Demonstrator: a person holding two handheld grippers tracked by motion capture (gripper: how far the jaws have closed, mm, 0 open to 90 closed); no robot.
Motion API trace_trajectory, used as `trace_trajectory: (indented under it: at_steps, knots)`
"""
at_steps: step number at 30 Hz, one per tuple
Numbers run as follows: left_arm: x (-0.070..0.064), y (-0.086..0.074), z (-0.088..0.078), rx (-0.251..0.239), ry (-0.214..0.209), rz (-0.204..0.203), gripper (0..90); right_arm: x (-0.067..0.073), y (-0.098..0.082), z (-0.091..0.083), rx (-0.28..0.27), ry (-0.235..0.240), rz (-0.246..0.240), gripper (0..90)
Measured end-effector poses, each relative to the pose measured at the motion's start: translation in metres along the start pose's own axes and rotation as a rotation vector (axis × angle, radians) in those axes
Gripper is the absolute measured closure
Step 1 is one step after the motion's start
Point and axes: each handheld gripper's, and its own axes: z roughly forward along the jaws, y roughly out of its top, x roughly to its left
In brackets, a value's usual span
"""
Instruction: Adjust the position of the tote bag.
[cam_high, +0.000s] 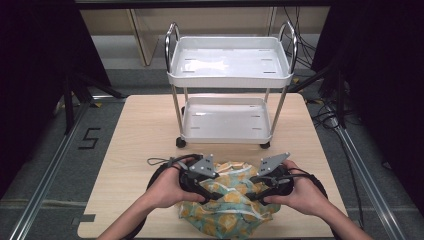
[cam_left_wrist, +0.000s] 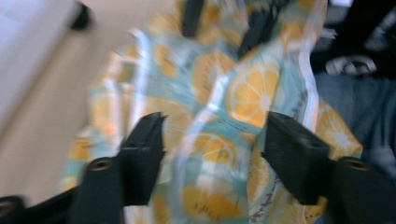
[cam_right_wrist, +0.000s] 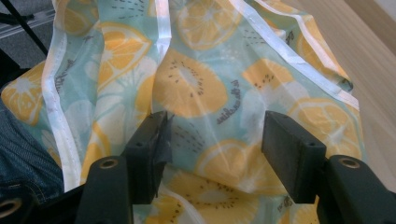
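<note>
Fruit-print cloth (cam_right_wrist: 196, 88) between right claw's (cam_right_wrist: 212, 140) parted jaws

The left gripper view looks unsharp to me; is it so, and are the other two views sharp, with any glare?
Left gripper view: motion-blurred, the fruit-print cloth is smeared. Right gripper view: sharp, the cloth's print and white hem are crisp. High view: clear, with light glare on the white cart trays and dark surroundings.

cloth (cam_right_wrist: 205, 88): teal, orange citrus slices (white hem) | cart (cam_high: 230, 65): white | table (cam_high: 135, 135): pale wood
</note>
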Motion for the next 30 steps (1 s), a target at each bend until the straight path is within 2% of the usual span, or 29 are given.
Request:
trace_trajectory:
  at_steps: [1, 4, 5, 6, 7, 8, 9, 10, 12, 13, 15, 16, 17, 18, 21, 22, 25, 27, 30]
  knots:
    - [-0.003, 0.0, 0.005, 0.028, -0.012, 0.017, 51.8, 0.001, 0.0, 0.0, -0.001, -0.001, 0.001, 42.4]
    - [-0.015, 0.0, 0.011, 0.031, -0.04, 0.037, 66.9, 0.002, 0.001, -0.003, -0.009, 0.01, 0.0, 42.4]
    - [-0.019, 0.0, 0.012, 0.032, -0.043, 0.036, 69.2, 0.002, 0.001, -0.003, -0.022, 0.017, -0.021, 42.4]
    - [-0.022, 0.0, 0.012, 0.028, -0.037, 0.052, 71.8, 0.004, 0.001, -0.004, -0.025, 0.02, -0.011, 42.3]
    - [-0.025, -0.001, 0.011, 0.025, -0.037, 0.054, 75.1, 0.005, 0.002, -0.003, -0.028, 0.047, 0.004, 42.3]
    - [-0.028, -0.001, 0.011, 0.022, -0.042, 0.057, 77.0, 0.006, 0.003, -0.002, -0.026, 0.054, -0.01, 42.2]
    - [-0.031, -0.001, 0.01, 0.022, -0.043, 0.061, 78.0, 0.008, 0.003, -0.002, -0.022, 0.054, -0.005, 42.1]
    - [-0.034, -0.002, 0.01, 0.022, -0.048, 0.065, 78.8, 0.007, 0.003, -0.001, -0.016, 0.046, -0.032, 42.2]
    - [-0.04, -0.004, 0.012, 0.021, -0.061, 0.066, 79.6, 0.009, 0.003, 0.001, -0.005, 0.043, -0.038, 46.8]
    - [-0.042, -0.004, 0.013, 0.023, -0.072, 0.064, 79.8, 0.01, 0.003, 0.001, 0.005, 0.047, -0.019, 52.3]
    - [-0.045, -0.005, 0.015, 0.029, -0.082, 0.076, 80.1, 0.011, 0.003, 0.0, 0.019, 0.031, -0.042, 63.6]
    - [-0.046, -0.005, 0.016, 0.028, -0.087, 0.073, 80.2, 0.012, 0.003, 0.0, 0.028, 0.027, -0.031, 68.2]
    - [-0.047, -0.005, 0.018, 0.03, -0.089, 0.082, 80.3, 0.012, 0.004, 0.001, 0.037, 0.023, -0.052, 71.7]
    - [-0.047, -0.006, 0.02, 0.027, -0.094, 0.074, 80.3, 0.012, 0.004, 0.001, 0.044, 0.017, -0.066, 76.2]
    - [-0.048, -0.007, 0.023, 0.036, -0.097, 0.077, 80.3, 0.012, 0.007, -0.001, 0.079, 0.005, -0.083, 88.0]
    - [-0.048, -0.008, 0.024, 0.036, -0.101, 0.069, 80.3, 0.013, 0.007, -0.001, 0.088, -0.001, -0.085, 90.0]
    - [-0.049, -0.008, 0.025, 0.041, -0.104, 0.083, 80.3, 0.013, 0.008, -0.001, 0.108, 0.013, -0.097, 90.0]
    - [-0.05, -0.008, 0.026, 0.044, -0.105, 0.09, 80.3, 0.015, 0.008, 0.0, 0.093, 0.007, -0.08, 90.0]
    - [-0.053, -0.009, 0.028, 0.049, -0.113, 0.085, 80.3, 0.014, 0.011, -0.004, 0.051, -0.009, -0.088, 89.5]
